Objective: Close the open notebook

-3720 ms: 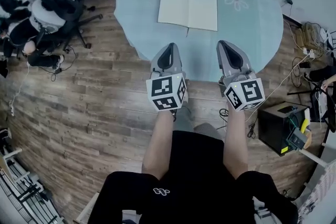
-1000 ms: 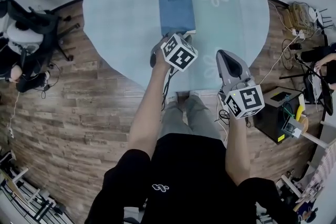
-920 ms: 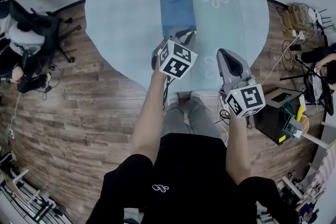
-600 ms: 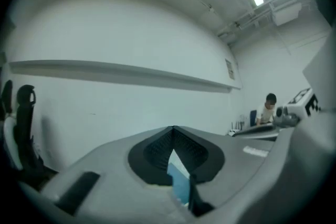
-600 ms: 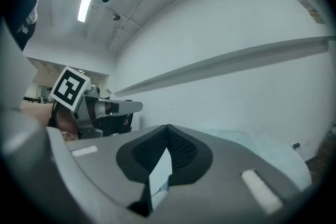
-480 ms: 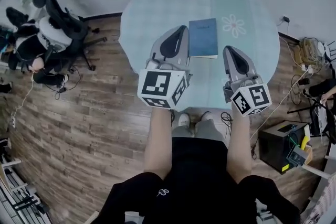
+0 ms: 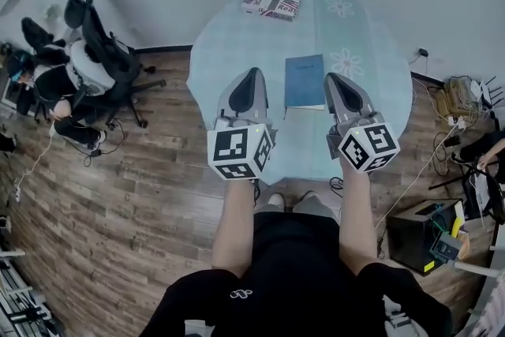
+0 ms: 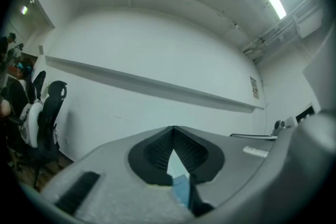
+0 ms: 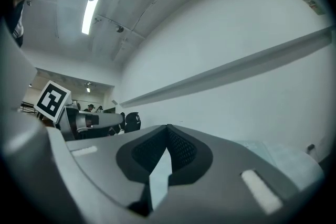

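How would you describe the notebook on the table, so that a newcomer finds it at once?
Find the round table covered with a pale blue-green cloth. Near its middle lies a closed, plain blue rectangular notebook. Unlike the red-and-white printed stack at the table's far edge, it is one flat, single-coloured book.

The round table (image 7: 225, 51) bears a closed blue notebook (image 7: 304, 80) and magazines (image 7: 272, 2).
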`<state>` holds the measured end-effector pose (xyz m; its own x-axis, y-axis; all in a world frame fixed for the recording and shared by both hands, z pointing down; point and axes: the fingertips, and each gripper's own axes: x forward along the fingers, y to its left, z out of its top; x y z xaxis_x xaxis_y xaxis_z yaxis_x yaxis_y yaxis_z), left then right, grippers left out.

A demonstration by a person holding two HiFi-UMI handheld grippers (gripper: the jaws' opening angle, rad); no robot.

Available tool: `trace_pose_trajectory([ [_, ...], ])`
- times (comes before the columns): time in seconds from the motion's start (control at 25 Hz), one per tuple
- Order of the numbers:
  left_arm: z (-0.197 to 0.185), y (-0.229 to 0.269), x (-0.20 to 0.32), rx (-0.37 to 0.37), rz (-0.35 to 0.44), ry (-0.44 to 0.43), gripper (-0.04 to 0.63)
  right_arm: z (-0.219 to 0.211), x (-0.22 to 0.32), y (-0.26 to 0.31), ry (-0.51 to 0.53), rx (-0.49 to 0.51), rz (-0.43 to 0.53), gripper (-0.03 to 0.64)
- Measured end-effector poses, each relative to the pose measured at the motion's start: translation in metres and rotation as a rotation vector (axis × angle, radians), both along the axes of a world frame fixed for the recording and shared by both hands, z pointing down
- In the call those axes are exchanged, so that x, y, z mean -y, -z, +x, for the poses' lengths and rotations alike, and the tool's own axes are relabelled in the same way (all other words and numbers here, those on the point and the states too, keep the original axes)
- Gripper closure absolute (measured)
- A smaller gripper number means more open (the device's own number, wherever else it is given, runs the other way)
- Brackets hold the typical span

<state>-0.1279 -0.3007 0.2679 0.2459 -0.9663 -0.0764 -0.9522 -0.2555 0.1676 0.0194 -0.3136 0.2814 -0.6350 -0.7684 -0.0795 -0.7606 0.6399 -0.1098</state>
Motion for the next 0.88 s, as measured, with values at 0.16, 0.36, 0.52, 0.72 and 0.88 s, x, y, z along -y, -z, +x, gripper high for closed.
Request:
trace_pose_trajectory([
  [0.16,0.005,0.000,0.000,-0.015,-0.002,0.040,0.592,0.008,0.000,-0.001,-0.032,-0.030,-0.011,0.606],
  [0.36,0.018,-0.003,0.005,-0.027,-0.009,0.013,0.592,0.016,-0.001,-0.006,-0.048,-0.058,-0.017,0.606],
  [0.52,0.024,-0.004,0.006,-0.029,-0.011,-0.001,0.592,0.020,0.001,-0.004,-0.053,-0.066,-0.014,0.606],
  [0.72,0.020,-0.007,0.008,-0.021,-0.015,0.001,0.592,0.013,0.004,-0.006,-0.037,-0.071,-0.011,0.606],
  [0.88,0.013,-0.006,0.008,-0.020,-0.013,0.006,0.592,0.004,0.007,-0.006,-0.025,-0.074,-0.006,0.606],
])
